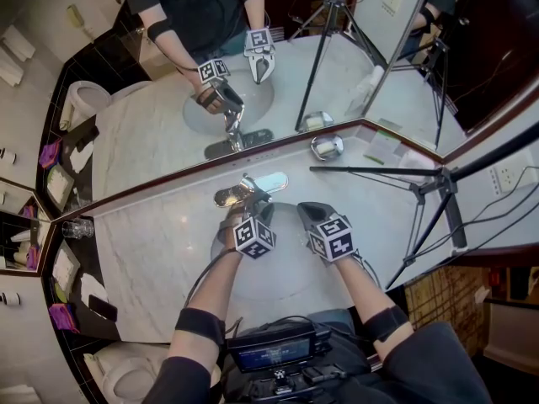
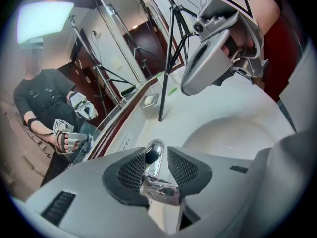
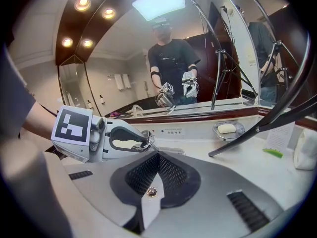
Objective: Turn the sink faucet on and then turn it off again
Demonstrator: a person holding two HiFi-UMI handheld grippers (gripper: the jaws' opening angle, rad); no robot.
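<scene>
Faucet handle (image 2: pixel 159 190) inside left tool (image 2: pixel 156 156)

Round ceiling lamps (image 3: pixel 81 4) and a bright panel (image 3: pixel 159 1) are glowing overhead, lighting the pale counter (image 1: pixel 160 251) evenly and casting soft shadows. Both gripper views are bending strongly, darkening toward their edges and blurring nearby surfaces.

- Faucet (image 2: pixel 157 188): polished chrome metal, mirror-bright.
- Your left gripper (image 2: pixel 156 155) and right gripper (image 3: pixel 157 157): smooth matt grey plastic shells.
- Fingers (image 2: pixel 132 170): faced with black, finely gridded, rubbery-looking pads.
- Table (image 1: pixel 152 242): glossy pale veined stone.
- Sink (image 1: pixel 282 284): smooth white glazed basin.
- Soap dish (image 1: pixel 327 146): shiny, metal-looking.
- Tripod (image 1: pixel 438 204): matt black metal.
</scene>
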